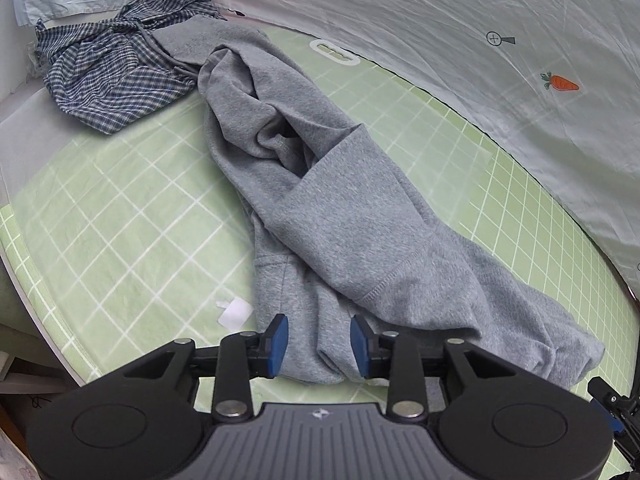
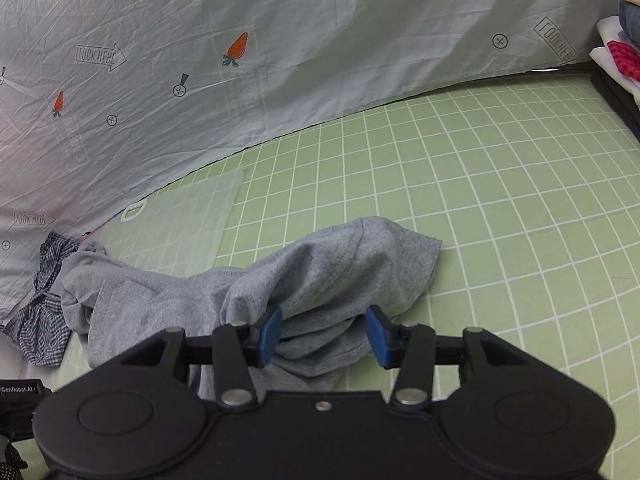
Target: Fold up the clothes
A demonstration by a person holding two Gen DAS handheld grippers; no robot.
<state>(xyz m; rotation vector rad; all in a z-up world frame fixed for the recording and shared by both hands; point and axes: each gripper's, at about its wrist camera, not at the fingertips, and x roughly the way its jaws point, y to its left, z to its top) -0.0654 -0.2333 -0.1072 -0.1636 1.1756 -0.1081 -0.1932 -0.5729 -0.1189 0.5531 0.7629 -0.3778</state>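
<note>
A crumpled grey sweatshirt (image 1: 320, 200) lies in a long bunch on the green grid cloth (image 1: 120, 208); it also shows in the right wrist view (image 2: 320, 272). My left gripper (image 1: 319, 344) is open, its blue pads on either side of the garment's near edge. My right gripper (image 2: 324, 334) is open, with a raised fold of grey fabric between and just beyond its pads. A blue checked shirt (image 1: 108, 68) lies crumpled at the far left, touching the sweatshirt's far end, and shows in the right wrist view (image 2: 44, 312).
A pale sheet with carrot prints (image 2: 240, 60) hangs along the back. A translucent folding board (image 2: 188, 216) lies on the cloth. A small white tag (image 1: 236, 312) lies by the left gripper. Stacked folded clothes (image 2: 620, 52) sit at the far right.
</note>
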